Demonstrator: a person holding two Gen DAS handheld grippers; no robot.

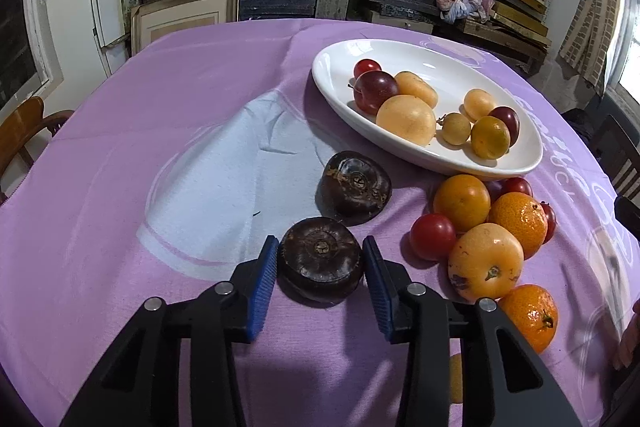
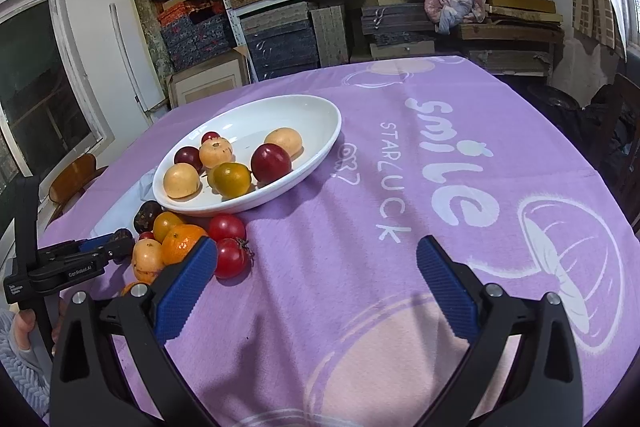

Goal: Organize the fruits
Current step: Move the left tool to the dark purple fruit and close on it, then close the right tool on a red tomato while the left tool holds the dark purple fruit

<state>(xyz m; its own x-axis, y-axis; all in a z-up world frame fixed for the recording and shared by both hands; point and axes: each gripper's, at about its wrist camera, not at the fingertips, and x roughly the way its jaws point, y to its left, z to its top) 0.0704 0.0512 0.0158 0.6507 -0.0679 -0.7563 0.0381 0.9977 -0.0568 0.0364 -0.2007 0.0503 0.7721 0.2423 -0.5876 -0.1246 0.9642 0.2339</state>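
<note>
- A dark brown fruit lies on the purple tablecloth between the left gripper's blue pads, which sit against its sides.
- A second dark fruit lies just beyond it.
- Loose oranges and tomatoes crowd the white dish's near rim.
- The right gripper hangs wide open, holding nothing.

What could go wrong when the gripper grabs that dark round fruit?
1. The left gripper straddles the near dark fruit, whose skin looks smooth and rounded, so it might slip out.
2. The second dark fruit sits right behind and could get bumped.
3. The white oval plate is already crowded, so a dropped fruit may knock the small red tomato around.
</note>
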